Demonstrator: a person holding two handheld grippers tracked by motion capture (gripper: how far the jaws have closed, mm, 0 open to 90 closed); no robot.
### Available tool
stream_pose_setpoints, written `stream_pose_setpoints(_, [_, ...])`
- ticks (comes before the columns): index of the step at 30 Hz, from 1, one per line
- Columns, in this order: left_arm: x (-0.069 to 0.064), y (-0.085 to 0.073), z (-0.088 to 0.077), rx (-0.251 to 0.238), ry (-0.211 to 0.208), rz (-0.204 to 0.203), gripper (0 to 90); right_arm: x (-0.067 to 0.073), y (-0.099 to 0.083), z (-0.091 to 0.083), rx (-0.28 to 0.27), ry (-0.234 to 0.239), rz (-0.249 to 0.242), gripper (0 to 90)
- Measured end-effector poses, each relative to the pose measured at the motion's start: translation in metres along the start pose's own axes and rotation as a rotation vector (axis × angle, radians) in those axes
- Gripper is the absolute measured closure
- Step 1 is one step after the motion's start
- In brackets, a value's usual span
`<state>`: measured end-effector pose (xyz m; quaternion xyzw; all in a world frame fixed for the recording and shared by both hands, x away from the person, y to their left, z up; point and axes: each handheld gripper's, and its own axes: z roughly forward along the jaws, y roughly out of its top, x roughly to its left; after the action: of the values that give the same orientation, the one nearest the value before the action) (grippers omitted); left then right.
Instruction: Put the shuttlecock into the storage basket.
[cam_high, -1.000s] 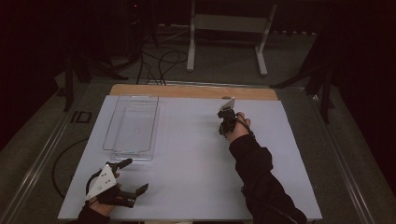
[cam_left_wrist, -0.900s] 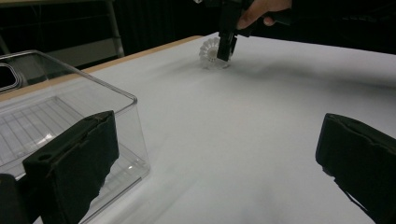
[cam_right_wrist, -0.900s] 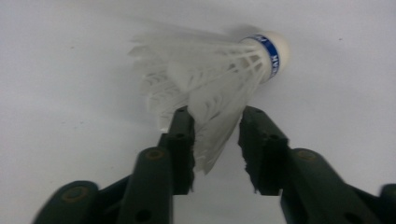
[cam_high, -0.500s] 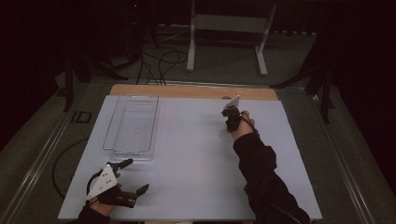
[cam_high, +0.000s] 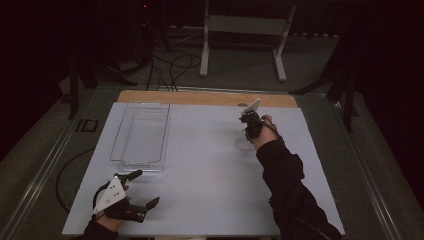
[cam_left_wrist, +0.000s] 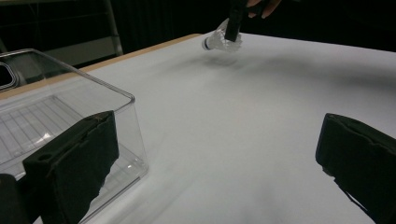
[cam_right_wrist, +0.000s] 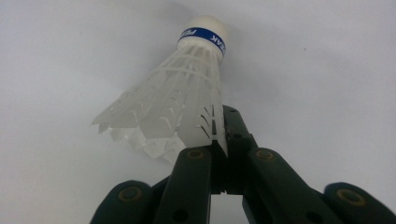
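Observation:
A white plastic shuttlecock (cam_right_wrist: 182, 98) with a blue band on its cork hangs from my right gripper (cam_right_wrist: 218, 140), which is shut on the edge of its skirt. In the high view the right gripper (cam_high: 248, 132) is at the table's far right, pointing down. In the left gripper view the shuttlecock (cam_left_wrist: 218, 42) is held just above the white surface. My left gripper (cam_high: 146, 188) rests at the near left corner, its jaws wide open with nothing between them (cam_left_wrist: 215, 158).
A clear plastic bin (cam_high: 116, 136) with a ribbed floor stands at the far left, just ahead of the left gripper, with its corner (cam_left_wrist: 126, 100) close to the left jaw. The white tabletop (cam_high: 200, 175) ends at a wooden strip (cam_high: 200, 97) at the back.
The right gripper has risen slightly with the shuttlecock in it. The left gripper has stayed where it was.

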<state>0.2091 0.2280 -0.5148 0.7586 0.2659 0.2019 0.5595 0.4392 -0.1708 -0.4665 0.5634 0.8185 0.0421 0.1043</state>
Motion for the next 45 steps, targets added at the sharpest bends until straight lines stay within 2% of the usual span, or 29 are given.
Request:
stream_pose_setpoints(2, [0.0, 0.0, 0.0, 0.0, 0.0, 0.0, 0.1, -0.002, -0.002, -0.002, -0.007, 0.004, -0.008, 90.0])
stream_pose_setpoints(4, [0.0, 0.0, 0.0, 0.001, 0.0, 0.0, 0.1, -0.002, -0.006, -0.005, 0.001, 0.013, -0.052, 90.0])
stream_pose_setpoints(5, [0.0, 0.0, 0.0, 0.001, 0.001, 0.0, 0.1, -0.002, -0.006, -0.005, 0.001, 0.013, -0.052, 90.0])
stream_pose_setpoints(7, [0.0, 0.0, 0.0, -0.001, 0.001, -0.001, 0.1, -0.004, -0.011, -0.006, -0.008, 0.034, -0.092, 90.0])
stream_pose_setpoints(9, [0.0, 0.0, 0.0, -0.001, 0.002, -0.001, 0.1, -0.005, -0.012, -0.007, -0.009, 0.039, -0.092, 90.0])
stream_pose_setpoints(16, [0.0, 0.0, 0.001, 0.003, 0.003, 0.001, 0.1, -0.015, -0.023, -0.01, -0.035, 0.081, -0.14, 90.0])
stream_pose_setpoints(20, [0.0, 0.0, 0.001, 0.007, 0.002, 0.004, 0.1, -0.017, -0.03, -0.012, -0.04, 0.125, -0.198, 90.0])
stream_pose_setpoints(24, [0.0, 0.0, 0.001, 0.005, 0.003, 0.002, 0.1, -0.018, -0.036, -0.013, -0.043, 0.134, -0.225, 90.0])
stream_pose_setpoints(25, [0.0, 0.0, 0.001, 0.007, 0.003, 0.003, 0.1, -0.019, -0.04, -0.017, -0.065, 0.146, -0.254, 90.0])
stream_pose_setpoints(26, [0.0, 0.0, 0.001, 0.006, 0.003, 0.004, 0.1, -0.019, -0.04, -0.017, -0.065, 0.146, -0.254, 90.0])
stream_pose_setpoints(27, [0.0, 0.0, 0.001, 0.007, 0.003, 0.005, 0.1, -0.018, -0.042, -0.02, -0.086, 0.163, -0.294, 90.0])
stream_pose_setpoints(28, [-0.001, 0.0, 0.001, 0.007, 0.004, 0.005, 0.1, -0.018, -0.042, -0.02, -0.086, 0.163, -0.294, 90.0])
stream_pose_setpoints(29, [0.0, 0.0, 0.001, 0.006, 0.004, 0.004, 0.1, -0.017, -0.045, -0.023, -0.096, 0.169, -0.336, 90.0])
stream_pose_setpoints(30, [0.0, 0.0, 0.001, 0.007, 0.005, 0.004, 0.1, -0.017, -0.046, -0.024, -0.092, 0.189, -0.349, 90.0])
stream_pose_setpoints(31, [0.0, 0.0, 0.001, 0.007, 0.007, 0.003, 0.1, -0.017, -0.046, -0.024, -0.092, 0.189, -0.349, 90.0])
stream_pose_setpoints(32, [0.0, 0.0, 0.001, 0.006, 0.008, 0.0, 0.1, -0.017, -0.048, -0.026, -0.099, 0.2, -0.39, 90.0])
stream_pose_setpoints(33, [0.001, 0.0, 0.001, 0.006, 0.008, 0.001, 0.1, -0.017, -0.05, -0.026, -0.092, 0.218, -0.404, 90.0])
stream_pose_setpoints(35, [0.0, 0.0, 0.001, 0.006, 0.008, 0.002, 0.1, -0.016, -0.051, -0.027, -0.09, 0.225, -0.415, 90.0])
stream_pose_setpoints(37, [0.0, 0.0, 0.001, 0.009, 0.007, 0.004, 0.1, -0.015, -0.054, -0.028, -0.088, 0.253, -0.467, 90.0])
stream_pose_setpoints(40, [0.0, 0.0, 0.002, 0.008, 0.006, 0.003, 0.1, -0.014, -0.057, -0.029, -0.088, 0.256, -0.515, 90.0])
stream_pose_setpoints(41, [0.0, 0.0, 0.002, 0.007, 0.007, 0.005, 0.1, -0.014, -0.058, -0.03, -0.092, 0.264, -0.512, 90.0])
stream_pose_setpoints(45, [-0.001, 0.001, 0.002, 0.008, 0.007, 0.006, 0.1, -0.012, -0.061, -0.033, -0.111, 0.275, -0.561, 90.0])
